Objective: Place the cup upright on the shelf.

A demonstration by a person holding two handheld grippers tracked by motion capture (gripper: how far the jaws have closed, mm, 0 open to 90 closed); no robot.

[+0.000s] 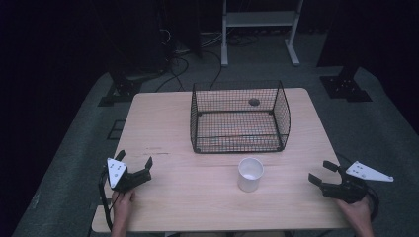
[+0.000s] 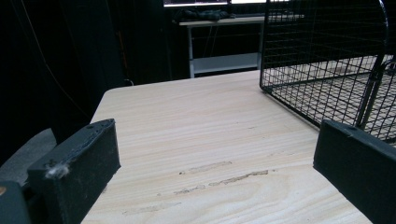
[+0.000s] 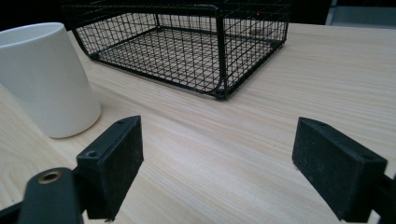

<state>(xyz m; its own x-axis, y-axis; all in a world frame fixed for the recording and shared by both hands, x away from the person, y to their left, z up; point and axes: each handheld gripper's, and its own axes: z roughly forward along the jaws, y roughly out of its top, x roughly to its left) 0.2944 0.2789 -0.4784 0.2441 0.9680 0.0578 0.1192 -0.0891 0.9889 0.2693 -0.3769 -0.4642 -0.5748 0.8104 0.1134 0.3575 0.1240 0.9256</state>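
Bare table [image 1: 197,197] at front, cup [image 1: 250,174] and basket [image 1: 240,118] obstructing centre

Dim room, grey floor [image 1: 380,128] (cables [image 1: 183,64])

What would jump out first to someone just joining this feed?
The black wire basket at the far middle of the wooden table, standing empty. Next, the white cup, upright just in front of the basket on the near side. Then the left gripper and right gripper near the table's two near corners, both with jaws spread and holding nothing.
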